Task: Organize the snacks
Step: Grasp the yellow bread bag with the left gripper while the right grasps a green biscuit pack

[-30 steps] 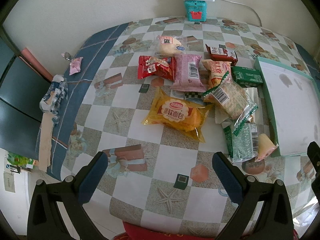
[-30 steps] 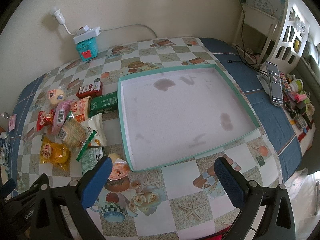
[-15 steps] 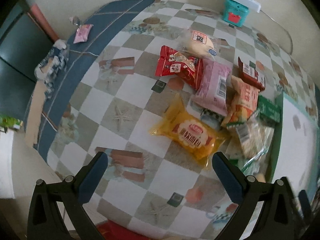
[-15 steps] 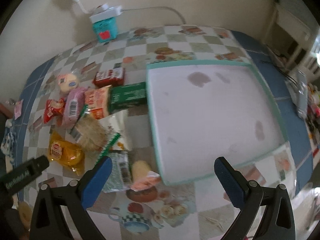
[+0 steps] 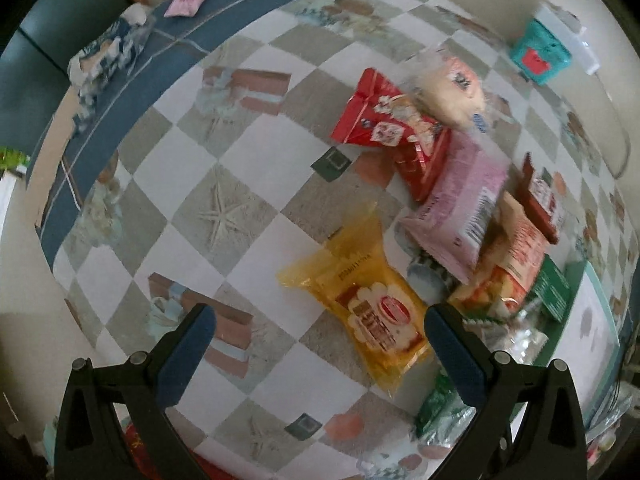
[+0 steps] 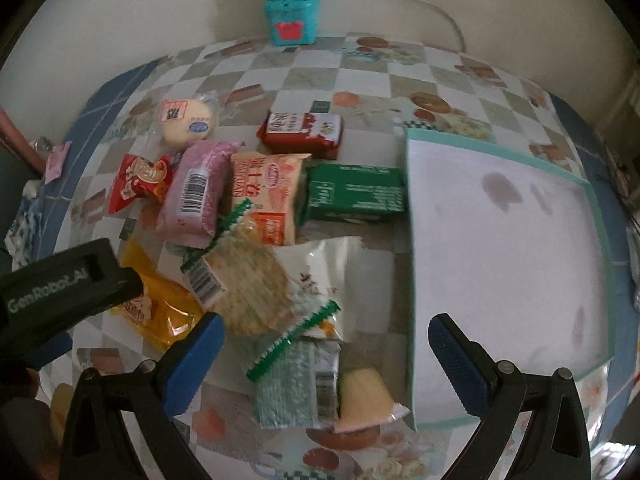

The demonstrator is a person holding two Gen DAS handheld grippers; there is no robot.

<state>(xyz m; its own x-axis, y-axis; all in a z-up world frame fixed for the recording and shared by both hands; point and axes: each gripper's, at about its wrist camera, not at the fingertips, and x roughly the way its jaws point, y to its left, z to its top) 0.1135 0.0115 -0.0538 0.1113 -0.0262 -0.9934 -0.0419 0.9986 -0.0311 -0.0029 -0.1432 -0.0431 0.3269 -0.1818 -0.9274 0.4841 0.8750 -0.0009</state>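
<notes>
my left gripper is spread wide above the table, the yellow bread packet lying between its fingers. my right gripper gapes over the green-edged cracker packet, beside the tray.

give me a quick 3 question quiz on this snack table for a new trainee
1. True or false: the white tray with the teal rim already holds a snack.
2. Which packet lies nearest the left gripper? A) red packet B) yellow bread packet C) green box
3. Fill in: both the left gripper and the right gripper are ____, holding nothing.

Key
1. False: the tray shows only stains.
2. B: it lies between the left gripper's fingers in the left wrist view.
3. open
</notes>
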